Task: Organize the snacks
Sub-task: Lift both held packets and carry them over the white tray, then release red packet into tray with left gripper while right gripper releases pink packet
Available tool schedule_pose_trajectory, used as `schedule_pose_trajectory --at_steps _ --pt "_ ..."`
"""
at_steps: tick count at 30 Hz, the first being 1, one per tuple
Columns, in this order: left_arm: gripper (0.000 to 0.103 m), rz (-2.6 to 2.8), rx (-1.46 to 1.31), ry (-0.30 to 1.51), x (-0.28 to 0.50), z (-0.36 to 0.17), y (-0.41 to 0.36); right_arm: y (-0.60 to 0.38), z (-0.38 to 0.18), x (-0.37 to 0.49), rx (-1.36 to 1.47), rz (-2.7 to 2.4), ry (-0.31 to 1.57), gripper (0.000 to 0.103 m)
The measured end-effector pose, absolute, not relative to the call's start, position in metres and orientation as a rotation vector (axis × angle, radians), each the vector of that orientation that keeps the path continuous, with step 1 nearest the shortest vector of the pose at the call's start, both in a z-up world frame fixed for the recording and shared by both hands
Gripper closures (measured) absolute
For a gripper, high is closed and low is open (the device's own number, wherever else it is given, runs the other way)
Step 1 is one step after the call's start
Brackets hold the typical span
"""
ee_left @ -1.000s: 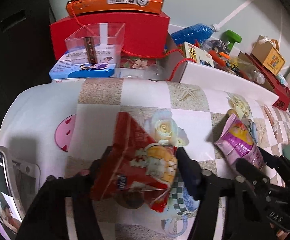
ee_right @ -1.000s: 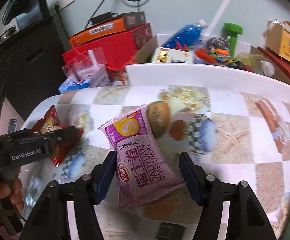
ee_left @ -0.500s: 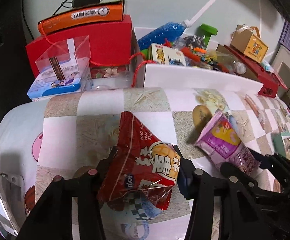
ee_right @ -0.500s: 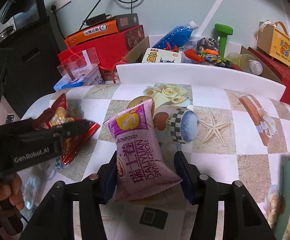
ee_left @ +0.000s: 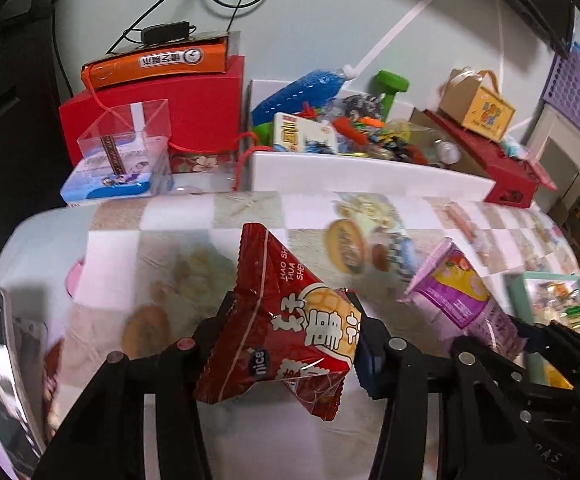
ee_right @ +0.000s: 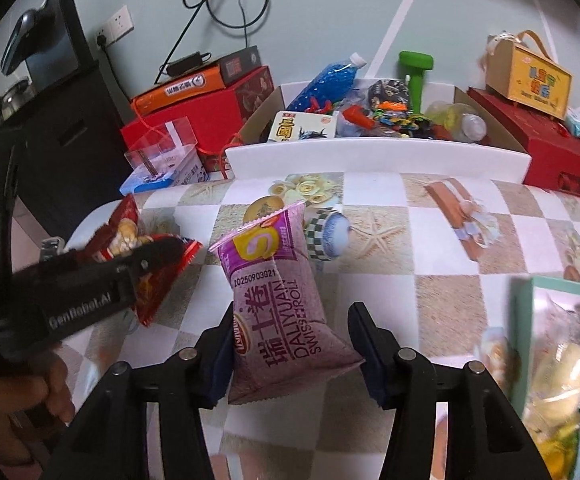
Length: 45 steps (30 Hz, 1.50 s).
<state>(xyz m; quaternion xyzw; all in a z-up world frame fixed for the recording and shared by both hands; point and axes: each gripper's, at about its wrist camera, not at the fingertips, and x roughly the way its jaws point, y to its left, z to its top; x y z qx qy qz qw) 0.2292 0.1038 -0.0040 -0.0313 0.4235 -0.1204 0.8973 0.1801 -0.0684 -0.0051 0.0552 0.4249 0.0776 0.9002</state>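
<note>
Left gripper (ee_left: 290, 344) clamped on red snack bag (ee_left: 286, 332), raised clear above patterned tablecloth (ee_left: 194, 216). Right gripper (ee_right: 291, 344) clamped on purple swiss roll packet (ee_right: 286, 304), likewise lifted. Teal snack box (ee_right: 561, 360) at right on cloth. Farther back: white bin (ee_right: 369, 160) of clutter, red box (ee_left: 194, 116) beside it.

A red snack packet (ee_left: 286, 320) sits left of a purple one (ee_right: 286, 312); the desk (ee_right: 429, 248) cover shows beige-and-white checks with roses and starfish.
</note>
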Motion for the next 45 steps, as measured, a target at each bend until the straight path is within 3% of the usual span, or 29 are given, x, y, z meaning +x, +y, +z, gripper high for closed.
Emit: schedule_pose_trajectory --at_steps 24,37,45 --pt "0.051 -0.463 -0.246 0.854 0.129 0.05 -0.051 -0.272 0.059 0.07 0.356 -0.193 0.796 0.047" --pt "0.051 -0.603 -0.112 0.904 0.111 0.046 -0.141 -0.376 0.051 0.031 0.49 -0.45 0.752 0.047" --pt "0.051 -0.634 -0.053 0.951 0.111 0.029 -0.179 -0.384 0.031 0.036 0.504 -0.428 0.818 0.047"
